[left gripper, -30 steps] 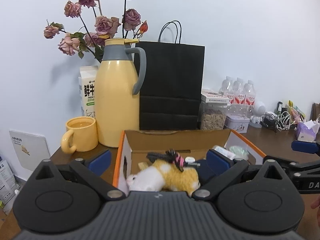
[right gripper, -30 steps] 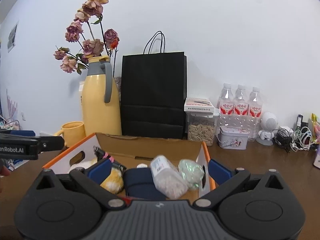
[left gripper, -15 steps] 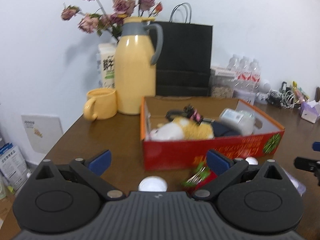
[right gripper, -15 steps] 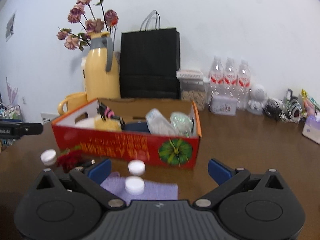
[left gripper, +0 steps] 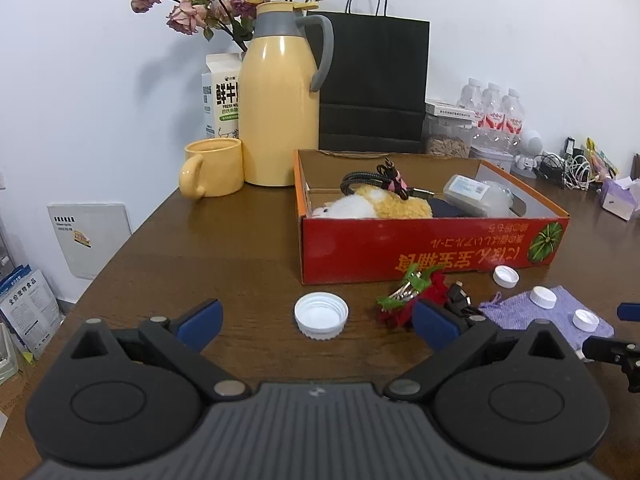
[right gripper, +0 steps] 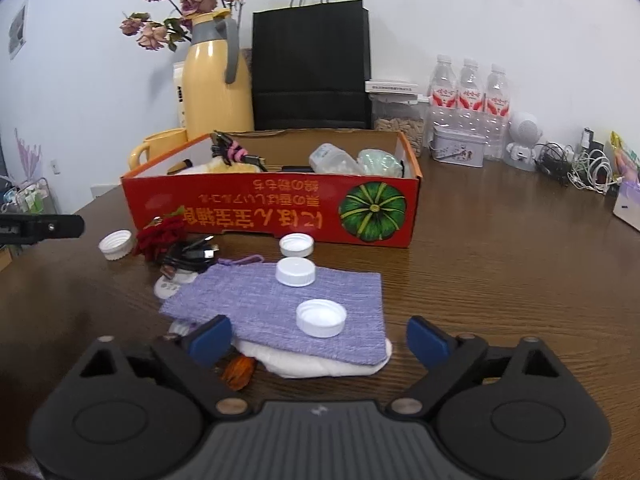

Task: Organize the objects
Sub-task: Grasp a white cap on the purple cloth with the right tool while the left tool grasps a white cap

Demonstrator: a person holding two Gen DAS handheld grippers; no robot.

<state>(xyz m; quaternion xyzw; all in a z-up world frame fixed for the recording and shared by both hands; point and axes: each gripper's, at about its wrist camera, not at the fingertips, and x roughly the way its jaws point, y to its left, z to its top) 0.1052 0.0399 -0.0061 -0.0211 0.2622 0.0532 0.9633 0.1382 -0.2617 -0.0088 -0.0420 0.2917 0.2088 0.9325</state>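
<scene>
Both tongs, left tongs (left gripper: 316, 322) and right tongs (right gripper: 318, 338), gape wide and empty before the red box (right gripper: 276, 206).

Open two-finger right gripper (right gripper: 318, 338) with blue pads above a brown wooden table (right gripper: 500, 264). Two white plastic bottle caps (right gripper: 321, 317) rest on a lilac woven cloth pouch (right gripper: 256, 304). Behind stands a red cardboard box (right gripper: 276, 216) holding assorted items.

both grippers drawn back from the red box (left gripper: 432, 246) (jaws empty), loose caps (right gripper: 321, 317) revealed
</scene>
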